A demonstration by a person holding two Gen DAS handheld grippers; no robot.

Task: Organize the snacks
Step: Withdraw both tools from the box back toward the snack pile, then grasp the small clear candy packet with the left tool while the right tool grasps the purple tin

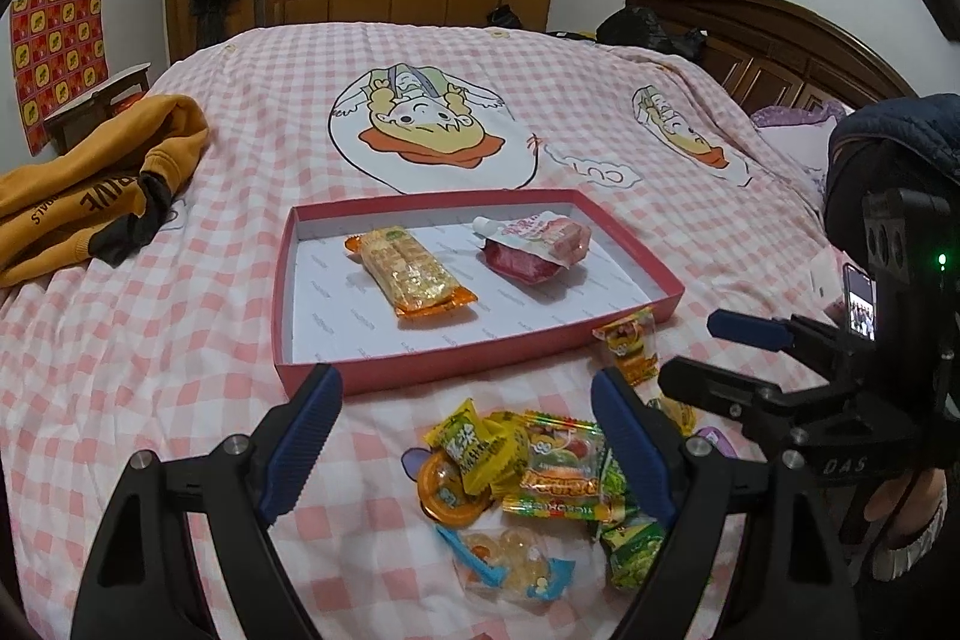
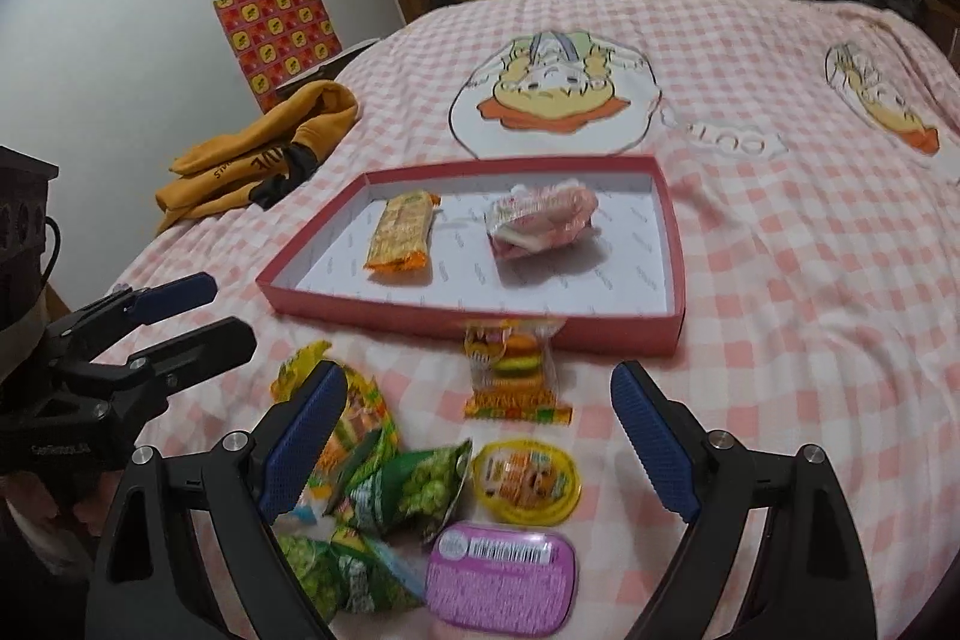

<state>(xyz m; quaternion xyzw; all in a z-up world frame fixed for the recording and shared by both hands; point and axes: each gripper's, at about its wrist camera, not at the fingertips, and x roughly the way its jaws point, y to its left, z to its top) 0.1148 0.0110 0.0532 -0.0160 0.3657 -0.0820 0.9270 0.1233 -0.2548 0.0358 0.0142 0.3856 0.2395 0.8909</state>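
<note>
Both tongs, the left gripper [image 1: 462, 430] and right gripper [image 2: 480, 436], are wide open and hold nothing. The burger candy packet [image 2: 516, 370] lies just in front of the red tray [image 2: 675, 244]. It looks light, crinkly and slippery, so pinch its flat middle.

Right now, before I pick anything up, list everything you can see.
red tray: one, on the bed, beyond the loose snacks
orange cracker pack: one, in the tray, left side
pink pouch: one, in the tray, right side
burger gummy pack: one, orange-yellow, just outside the tray's near wall
loose snack pile: several, yellow and green, on the bed near the grippers
purple tin: one, nearest the right gripper
yellow cup: one, beside the tin
orange hoodie: one, far left
left hand-held gripper: open
right hand-held gripper: open
</note>
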